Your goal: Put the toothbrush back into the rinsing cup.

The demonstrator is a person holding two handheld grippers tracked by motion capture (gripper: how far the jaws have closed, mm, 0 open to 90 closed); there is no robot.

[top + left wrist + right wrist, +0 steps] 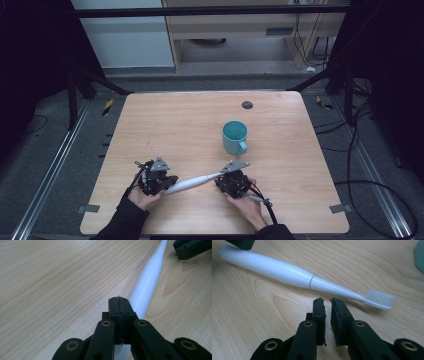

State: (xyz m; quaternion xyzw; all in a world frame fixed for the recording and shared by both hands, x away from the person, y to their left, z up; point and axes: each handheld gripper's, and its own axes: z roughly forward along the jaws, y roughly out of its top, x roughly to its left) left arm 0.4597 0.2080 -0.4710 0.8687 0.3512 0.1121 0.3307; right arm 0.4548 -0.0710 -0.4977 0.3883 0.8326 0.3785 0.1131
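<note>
A: Logging the grippers first. Left gripper [119, 305]: in its own view the jaws are pressed flat together with nothing between them, poised just above the thick end of the white electric toothbrush [147, 285]. Whether they touch the handle I cannot tell.

B: Right gripper [327, 305]: jaws nearly closed, a thin slit left between them, holding nothing. They stand just beside the toothbrush's slim neck, apart from it.

A: Toothbrush position: lying flat on the wooden table [180, 125], near the front edge, between the two grippers. From the high view it runs diagonally, thick end at the left gripper [167, 182], thin end toward the right gripper [227, 181].

B: The right gripper view gives what the high view does not: white bristles [379, 297] at the head, and a seam where neck meets handle. The head sits hidden under the gripper's grey plate from above.

A: The left gripper view adds the right gripper's black body at its upper right corner, near the brush's far end.

B: Farther out: a teal mug [235, 137] stands upright behind the right gripper, well apart from the brush, handle toward the person. A small dark disc [247, 105] sits near the far edge.

A: Surroundings: grey carpet, black frame struts, cables on the floor at right, a pale wooden cabinet [240, 30] beyond.
</note>
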